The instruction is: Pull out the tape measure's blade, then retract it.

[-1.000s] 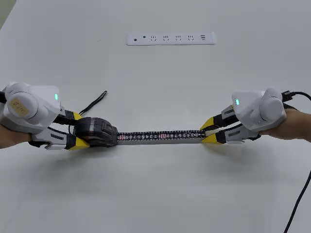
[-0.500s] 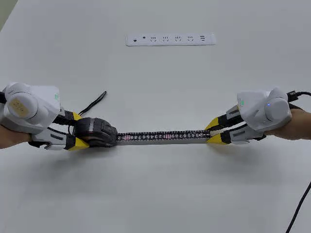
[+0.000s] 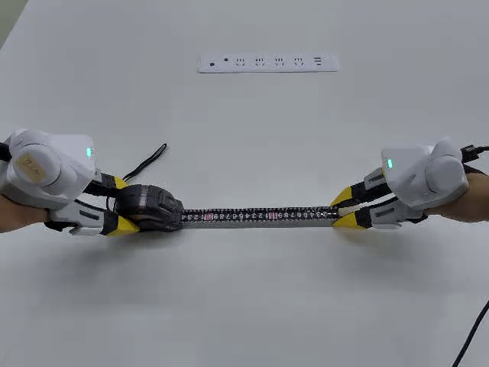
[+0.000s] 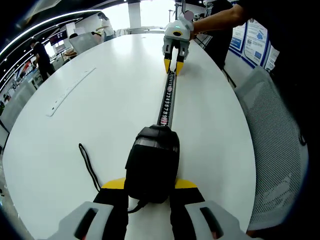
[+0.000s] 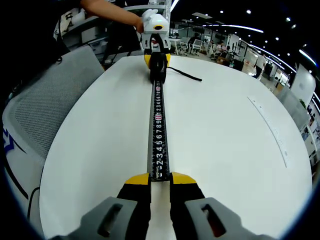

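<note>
Two jaw pairs engaged: my left gripper (image 3: 124, 205) clamps black tape measure case (image 3: 150, 208), my right gripper (image 3: 341, 212) pinches end of black numbered blade (image 3: 260, 215); white table (image 3: 244, 306), white power strip (image 3: 267, 62) beyond.

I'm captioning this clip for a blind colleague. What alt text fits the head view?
A tape measure's blade is stretched across a white table: the left hand-held gripper clamps the black case, the right hand-held gripper pinches the blade's tip. A white power strip lies beyond.
</note>
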Demonstrator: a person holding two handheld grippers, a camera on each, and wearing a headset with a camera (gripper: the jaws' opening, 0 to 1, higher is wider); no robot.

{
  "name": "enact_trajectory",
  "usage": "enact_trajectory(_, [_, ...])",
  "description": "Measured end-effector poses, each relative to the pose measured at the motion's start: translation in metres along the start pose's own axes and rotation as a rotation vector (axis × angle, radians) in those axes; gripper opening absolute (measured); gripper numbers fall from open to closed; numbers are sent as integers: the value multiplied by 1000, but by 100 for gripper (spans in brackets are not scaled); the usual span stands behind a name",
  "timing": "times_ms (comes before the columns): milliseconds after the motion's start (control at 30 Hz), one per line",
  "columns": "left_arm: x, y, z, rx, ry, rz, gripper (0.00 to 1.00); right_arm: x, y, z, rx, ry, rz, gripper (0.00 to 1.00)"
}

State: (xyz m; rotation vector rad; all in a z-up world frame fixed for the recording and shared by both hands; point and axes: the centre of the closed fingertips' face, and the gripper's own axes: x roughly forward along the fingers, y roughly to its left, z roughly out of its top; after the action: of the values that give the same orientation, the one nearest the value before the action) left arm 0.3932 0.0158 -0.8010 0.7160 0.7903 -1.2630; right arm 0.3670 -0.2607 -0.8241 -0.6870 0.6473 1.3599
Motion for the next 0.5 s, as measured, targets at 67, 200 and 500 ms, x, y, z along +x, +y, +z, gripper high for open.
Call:
enact_trajectory(67, [0,-1,1,2,15,-2,29,0,0,0,-4,6,0,12])
enact_trajectory(200, [1,0,1,11,30,-6,29,1,0,0,-16,17,-1,12])
enact_trajectory(500, [2,0,1,14,45,-20,30,0,-1,0,-32,35,-15,13])
